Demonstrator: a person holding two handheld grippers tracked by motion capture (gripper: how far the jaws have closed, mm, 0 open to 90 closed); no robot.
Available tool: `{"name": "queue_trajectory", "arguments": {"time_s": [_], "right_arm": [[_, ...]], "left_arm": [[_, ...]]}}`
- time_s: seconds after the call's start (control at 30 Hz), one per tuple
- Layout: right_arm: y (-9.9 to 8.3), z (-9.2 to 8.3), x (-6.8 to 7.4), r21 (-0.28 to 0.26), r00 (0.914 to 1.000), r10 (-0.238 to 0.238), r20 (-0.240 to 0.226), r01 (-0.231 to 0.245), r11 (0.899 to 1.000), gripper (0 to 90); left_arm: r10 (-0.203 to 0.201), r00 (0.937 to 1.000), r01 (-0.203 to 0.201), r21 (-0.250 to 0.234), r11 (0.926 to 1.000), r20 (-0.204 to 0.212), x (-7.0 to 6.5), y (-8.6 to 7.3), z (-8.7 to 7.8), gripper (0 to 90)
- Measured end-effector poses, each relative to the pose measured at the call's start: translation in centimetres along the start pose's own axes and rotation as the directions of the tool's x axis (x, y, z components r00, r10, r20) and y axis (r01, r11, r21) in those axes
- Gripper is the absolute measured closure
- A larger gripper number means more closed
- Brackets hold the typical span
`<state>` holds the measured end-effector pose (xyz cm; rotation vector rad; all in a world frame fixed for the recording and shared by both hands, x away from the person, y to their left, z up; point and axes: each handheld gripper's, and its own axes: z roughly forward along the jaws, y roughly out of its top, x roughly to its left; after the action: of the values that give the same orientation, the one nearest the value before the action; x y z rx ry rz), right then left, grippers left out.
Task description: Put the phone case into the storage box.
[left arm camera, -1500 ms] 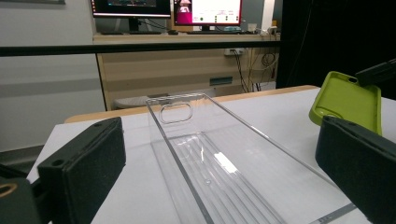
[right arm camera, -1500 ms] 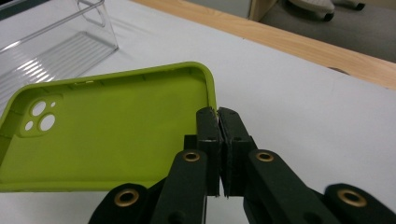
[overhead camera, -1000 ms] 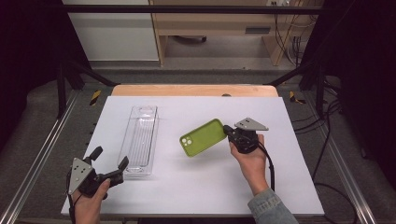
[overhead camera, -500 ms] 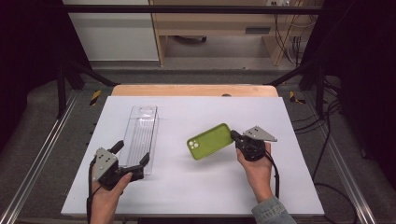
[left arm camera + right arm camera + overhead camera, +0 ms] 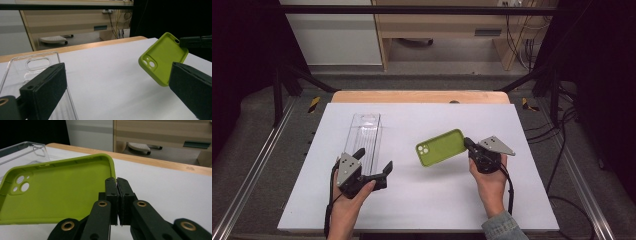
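**Open jaws frame two phone cases**

The left gripper (image 5: 117, 92) holds its two black jaws wide apart over a white table top (image 5: 107, 75). Behind the left jaw lies a clear plastic phone case (image 5: 32, 66). At right, a lime-green soft phone case (image 5: 162, 58) hangs tilted above the table, its far corner pinched by the right gripper (image 5: 196, 41).

My left gripper (image 5: 373, 167) is in my left hand (image 5: 349, 200) at the near left, low over the table, jaws spread wide and pointing forward and to the right. My right gripper (image 5: 468, 145) sits in my right hand (image 5: 488, 182) at the near right, jaws pressed tight together, pointing left. Both forearms come in from the near edge.
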<state>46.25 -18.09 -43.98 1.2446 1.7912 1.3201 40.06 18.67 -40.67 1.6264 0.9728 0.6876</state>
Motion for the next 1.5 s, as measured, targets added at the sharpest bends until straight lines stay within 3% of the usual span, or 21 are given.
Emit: {"name": "queue_trajectory", "arguments": {"time_s": [0.77, 1.5], "right_arm": [[0.4, -0.6, 0.5, -0.056, 0.9995, -0.006, 0.031, 0.008, 0.998, 88.2], [0.8, -1.2, 1.3, -0.098, 0.9994, -0.021, 0.029, 0.024, 0.995, 88.2]], "left_arm": [[0.035, 0.9982, -0.038, 0.067, 0.997, 0.05, -2.9, 0.8, 2.4, 1.6], [0.023, 0.9966, -0.029, 0.081, 0.9963, 0.079, -4.2, 0.8, 3.5, 1.6]]}}
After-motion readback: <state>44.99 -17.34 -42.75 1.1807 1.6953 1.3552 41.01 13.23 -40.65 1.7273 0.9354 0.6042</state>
